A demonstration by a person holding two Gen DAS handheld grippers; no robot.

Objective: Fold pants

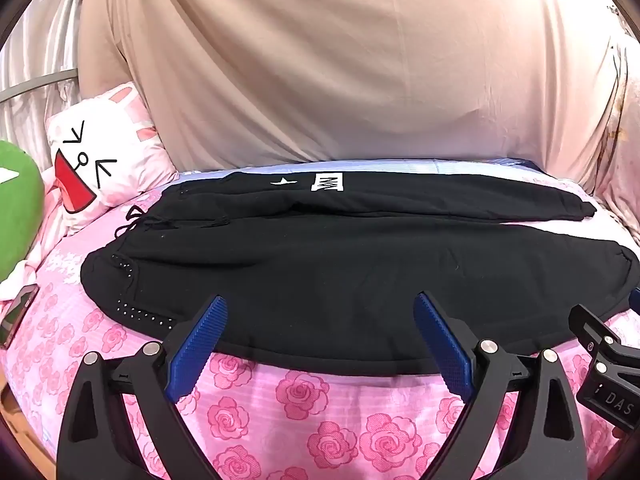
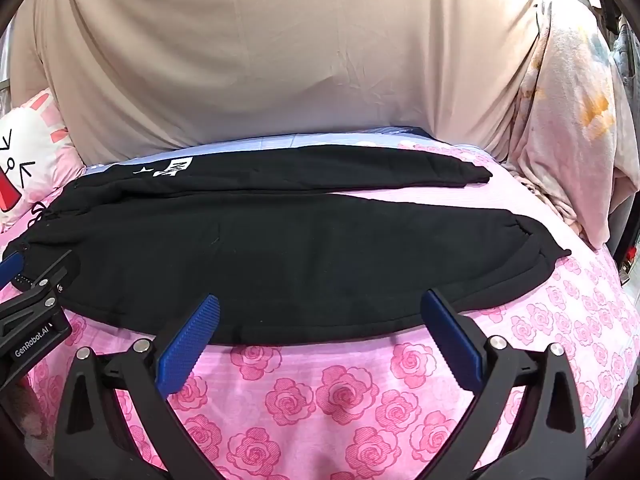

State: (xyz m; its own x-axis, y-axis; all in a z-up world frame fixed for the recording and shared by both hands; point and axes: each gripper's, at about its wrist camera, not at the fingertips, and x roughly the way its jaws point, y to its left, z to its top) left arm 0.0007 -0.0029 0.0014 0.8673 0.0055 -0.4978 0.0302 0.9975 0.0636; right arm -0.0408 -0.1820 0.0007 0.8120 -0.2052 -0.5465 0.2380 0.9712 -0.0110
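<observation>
Black, soft knit pants [image 1: 340,272] are lying spread flat across the pink rose-print bedsheet [image 1: 304,400], waistband and drawstring to the left, the two cuffed legs running right with a narrow strip of sheet showing between them; the far leg is carrying a white printed mark [image 1: 328,182]. Both claws are hovering at the near hem, holding nothing: the left gripper [image 1: 320,336] is standing wide, its ribbed blue pads just above the near edge, and the right gripper [image 2: 320,332] is spread likewise further right along the same leg. As I judge it, the thick fabric is risking a pinch that catches only the top layer, or drags the sheet up with it, leaving the fold skewed. Beyond, a beige cloth [image 1: 340,60] is draping the far side, and a white bunny-face pillow [image 1: 96,164] is resting at far left.
</observation>
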